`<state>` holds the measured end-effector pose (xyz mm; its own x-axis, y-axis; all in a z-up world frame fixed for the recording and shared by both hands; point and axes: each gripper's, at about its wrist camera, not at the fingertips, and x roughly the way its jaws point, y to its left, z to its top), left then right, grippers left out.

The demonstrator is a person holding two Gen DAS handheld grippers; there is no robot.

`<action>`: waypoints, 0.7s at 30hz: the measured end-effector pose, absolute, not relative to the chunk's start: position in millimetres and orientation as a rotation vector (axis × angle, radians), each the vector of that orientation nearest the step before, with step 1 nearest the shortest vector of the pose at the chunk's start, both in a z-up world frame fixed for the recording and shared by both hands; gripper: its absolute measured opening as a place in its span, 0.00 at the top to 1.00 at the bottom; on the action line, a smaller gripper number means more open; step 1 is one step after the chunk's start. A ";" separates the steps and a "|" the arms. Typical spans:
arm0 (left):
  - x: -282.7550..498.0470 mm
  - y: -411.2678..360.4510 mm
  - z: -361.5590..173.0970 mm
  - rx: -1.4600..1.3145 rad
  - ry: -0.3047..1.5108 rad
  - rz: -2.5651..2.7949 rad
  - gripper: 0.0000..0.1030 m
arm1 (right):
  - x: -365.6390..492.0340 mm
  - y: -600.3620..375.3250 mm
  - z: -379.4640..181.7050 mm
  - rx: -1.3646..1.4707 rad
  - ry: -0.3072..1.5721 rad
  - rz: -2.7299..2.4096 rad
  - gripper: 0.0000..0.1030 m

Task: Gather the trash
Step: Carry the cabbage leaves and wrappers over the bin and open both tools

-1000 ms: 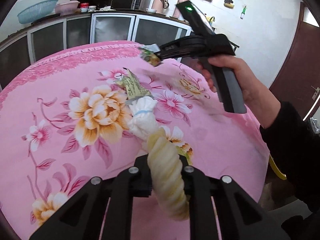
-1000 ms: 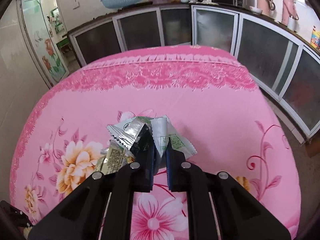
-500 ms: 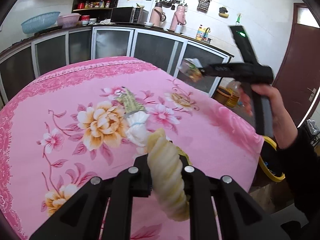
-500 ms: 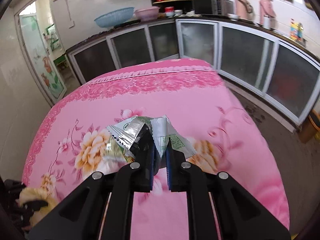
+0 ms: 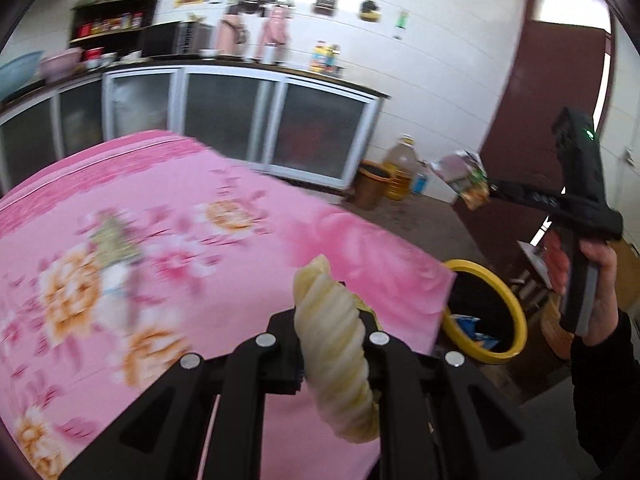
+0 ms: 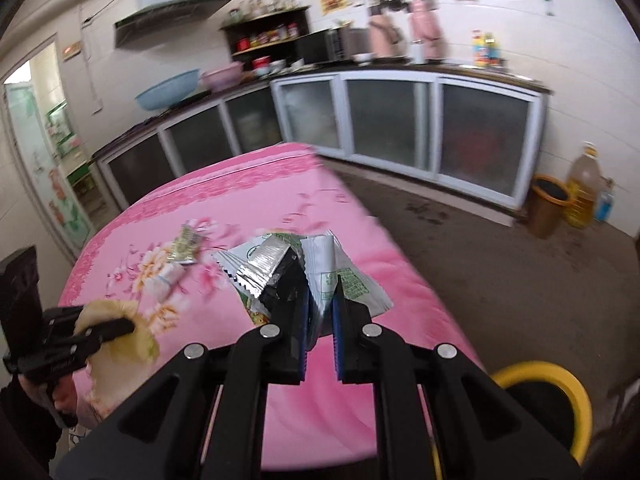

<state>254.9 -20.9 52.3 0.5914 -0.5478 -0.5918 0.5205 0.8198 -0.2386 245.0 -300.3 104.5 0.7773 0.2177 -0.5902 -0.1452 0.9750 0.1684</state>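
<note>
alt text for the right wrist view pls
The right gripper holds crumpled snack wrappers in its jaws above a pink floral tablecloth. A yellow-rimmed bin sits at lower right; the left gripper grips a pale peel.

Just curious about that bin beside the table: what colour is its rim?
Yellow; the bin is dark inside. It shows best in the left wrist view.
</note>
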 end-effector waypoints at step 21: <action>245.8 -303.6 33.7 0.136 0.755 -0.959 0.88 | 88.2 -494.7 33.5 0.262 0.808 -0.221 0.91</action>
<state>245.8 -303.6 33.7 0.3441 -0.6907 -0.6361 0.7809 0.5866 -0.2145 88.2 -494.7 33.5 0.6709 -0.0944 -0.7355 0.2932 0.9448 0.1461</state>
